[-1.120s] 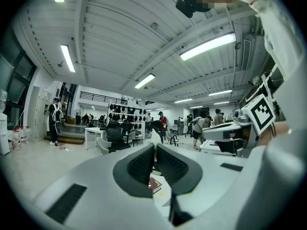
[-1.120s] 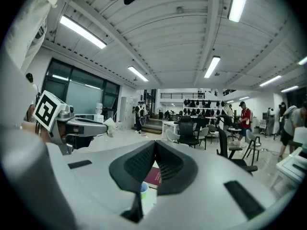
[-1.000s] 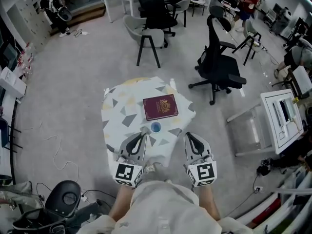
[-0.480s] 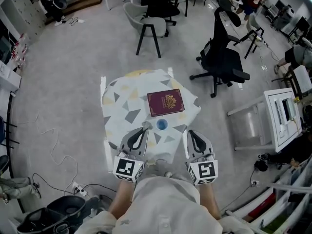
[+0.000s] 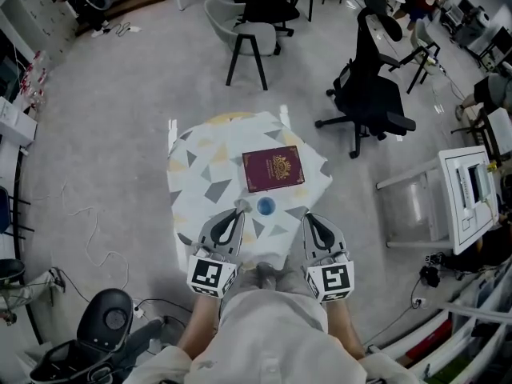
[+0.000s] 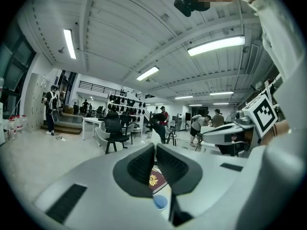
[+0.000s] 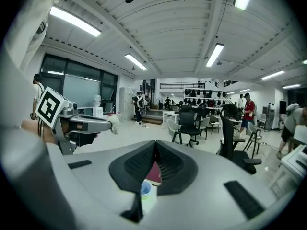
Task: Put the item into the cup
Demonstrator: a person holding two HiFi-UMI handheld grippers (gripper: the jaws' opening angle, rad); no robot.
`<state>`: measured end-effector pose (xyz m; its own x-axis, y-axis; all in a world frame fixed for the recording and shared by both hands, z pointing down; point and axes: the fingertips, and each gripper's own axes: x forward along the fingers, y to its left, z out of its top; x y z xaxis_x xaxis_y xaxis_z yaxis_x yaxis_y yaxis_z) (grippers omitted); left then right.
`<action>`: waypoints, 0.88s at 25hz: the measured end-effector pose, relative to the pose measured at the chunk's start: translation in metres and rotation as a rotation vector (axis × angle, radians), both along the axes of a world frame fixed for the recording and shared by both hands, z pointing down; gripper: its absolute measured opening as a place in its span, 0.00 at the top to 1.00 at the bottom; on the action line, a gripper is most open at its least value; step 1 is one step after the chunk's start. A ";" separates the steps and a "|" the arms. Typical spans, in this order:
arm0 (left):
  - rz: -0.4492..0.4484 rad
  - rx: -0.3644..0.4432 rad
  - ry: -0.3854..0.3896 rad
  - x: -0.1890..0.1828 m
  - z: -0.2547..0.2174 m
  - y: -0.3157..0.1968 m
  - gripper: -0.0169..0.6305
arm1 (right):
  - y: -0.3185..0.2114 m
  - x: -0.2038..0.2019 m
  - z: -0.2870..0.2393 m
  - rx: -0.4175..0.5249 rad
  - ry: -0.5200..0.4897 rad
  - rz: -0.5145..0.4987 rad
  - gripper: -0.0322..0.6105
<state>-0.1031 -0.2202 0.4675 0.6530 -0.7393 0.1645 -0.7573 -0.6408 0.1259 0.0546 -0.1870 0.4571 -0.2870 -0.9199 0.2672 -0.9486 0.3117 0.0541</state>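
Hand-held gripper L (image 5: 238, 211), jaws pinching white item (image 7: 114, 121)

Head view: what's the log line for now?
left gripper: shut on small white item | right gripper: shut, empty | small blue cup: on table

No legible text, even on the maroon booklet (image 5: 274, 169).

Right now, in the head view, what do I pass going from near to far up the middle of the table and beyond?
blue cup → maroon booklet → grey chair
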 end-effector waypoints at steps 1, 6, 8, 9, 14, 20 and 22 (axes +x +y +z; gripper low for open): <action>-0.008 0.003 -0.003 0.002 0.000 -0.002 0.94 | -0.004 0.002 0.001 0.002 -0.004 -0.009 0.94; -0.058 0.001 0.000 0.017 0.002 -0.011 0.94 | -0.025 0.013 0.014 -0.011 -0.032 -0.084 0.94; -0.073 -0.008 0.000 0.023 0.008 -0.012 0.94 | -0.032 0.015 0.019 -0.018 -0.035 -0.127 0.94; -0.080 -0.012 -0.003 0.026 0.011 -0.013 0.94 | -0.036 0.016 0.021 -0.021 -0.036 -0.146 0.94; -0.123 -0.027 -0.010 0.039 0.027 -0.020 0.94 | -0.055 0.026 0.034 -0.019 -0.054 -0.226 0.94; -0.183 -0.066 -0.023 0.044 0.052 -0.024 0.94 | -0.067 0.035 0.061 -0.050 -0.086 -0.289 0.94; -0.202 -0.080 -0.035 0.045 0.061 -0.026 0.94 | -0.070 0.034 0.069 -0.056 -0.089 -0.316 0.94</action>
